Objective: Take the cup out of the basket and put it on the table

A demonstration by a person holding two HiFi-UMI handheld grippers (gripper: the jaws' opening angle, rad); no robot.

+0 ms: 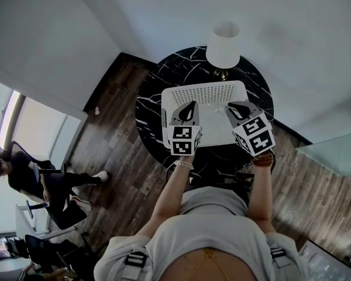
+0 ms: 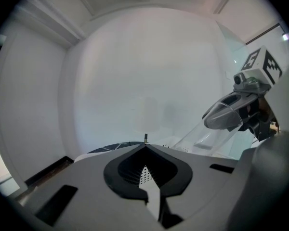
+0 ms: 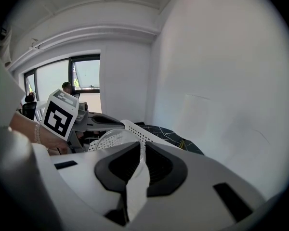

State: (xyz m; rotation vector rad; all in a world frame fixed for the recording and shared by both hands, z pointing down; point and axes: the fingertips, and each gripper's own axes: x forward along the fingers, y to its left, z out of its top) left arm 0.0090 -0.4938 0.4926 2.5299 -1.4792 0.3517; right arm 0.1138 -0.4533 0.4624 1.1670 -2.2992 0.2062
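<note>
Roughly halfway, judging by the lie of things. Pinching the clear cup by its thin wall in the right claw, jaws pressed tight onto the plastic just under the rim. Carrying nothing in the left claw, jaws brought together on air, hovering just left of the right one. Holding both over the white basket, which sits mid-way across the round black marble worktop, with a lamp at the far edge.

Done, apparently: gripping the cup and raising it to about the level of the basket rim. Cannot tell whether the base is clear of the basket. Left to do: carrying it past the rim, setting it upright on bare marble left of or nearer than the basket, then letting go.
</note>
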